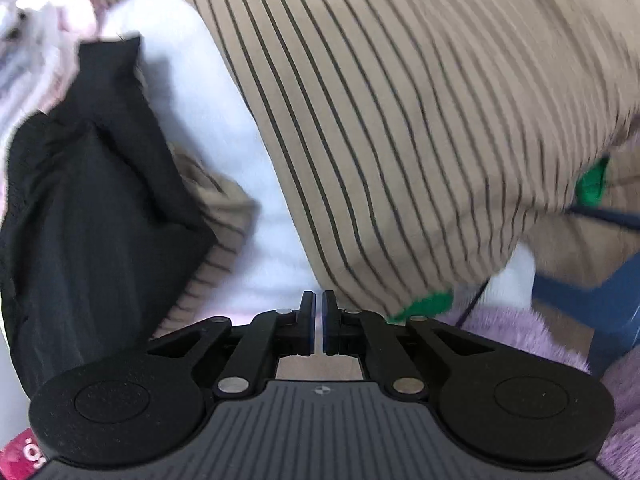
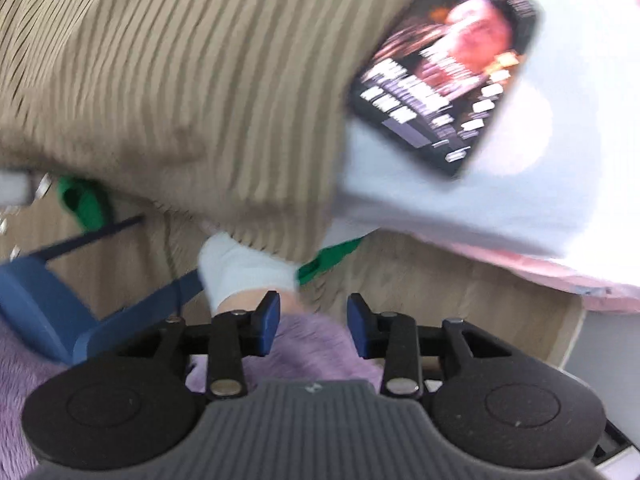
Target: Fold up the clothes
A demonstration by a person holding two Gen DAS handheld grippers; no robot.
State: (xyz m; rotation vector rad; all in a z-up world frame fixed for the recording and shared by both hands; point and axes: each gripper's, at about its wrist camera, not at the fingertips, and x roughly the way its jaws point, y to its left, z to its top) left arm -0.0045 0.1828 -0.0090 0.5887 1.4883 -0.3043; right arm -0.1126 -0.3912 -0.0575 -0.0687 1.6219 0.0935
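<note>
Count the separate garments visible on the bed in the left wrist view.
2, possibly more: a tan striped garment across the centre and right, and a black garment at the left. A striped piece beside the black one may belong to the tan garment; blur hides the rest.

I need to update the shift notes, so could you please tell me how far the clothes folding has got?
Done: nothing clearly folded; the tan sweater with thin dark stripes lies spread across the white surface. In hand: nothing visibly; the left gripper is shut with no cloth seen between its fingers, and the right gripper is open and empty. Left: the sweater, plus the crumpled black garment beside it.
</note>
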